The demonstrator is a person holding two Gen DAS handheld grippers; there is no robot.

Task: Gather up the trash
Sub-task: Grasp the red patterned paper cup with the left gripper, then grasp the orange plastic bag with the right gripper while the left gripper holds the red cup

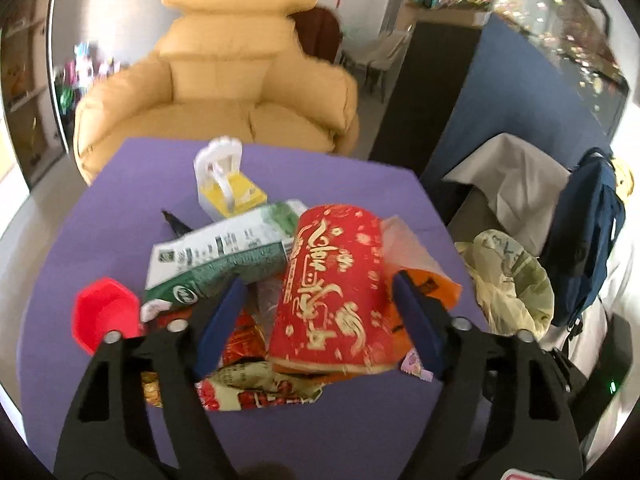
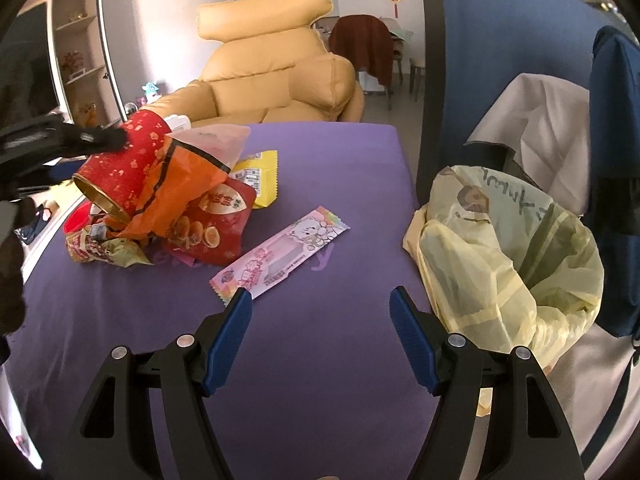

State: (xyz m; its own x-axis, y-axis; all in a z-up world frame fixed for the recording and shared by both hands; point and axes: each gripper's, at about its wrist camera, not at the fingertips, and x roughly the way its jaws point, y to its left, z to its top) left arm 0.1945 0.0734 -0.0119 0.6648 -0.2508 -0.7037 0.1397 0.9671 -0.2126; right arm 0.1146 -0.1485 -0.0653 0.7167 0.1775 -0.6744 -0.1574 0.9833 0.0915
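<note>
A pile of trash lies on the purple table. On top is a red can with gold script, tilted with its gold rim toward me. My left gripper is open around it: the right pad is at the can's side, while a gap shows at the left pad. From the right wrist view the red can rests on an orange bag, with the left gripper at its far end. My right gripper is open and empty over the table, its left fingertip by a pink wrapper.
A yellow trash bag stands open off the table's right edge, also seen as the yellow trash bag. The pile holds a green-white packet, a red lid and a red snack bag. A tan armchair is beyond; a blue backpack hangs right.
</note>
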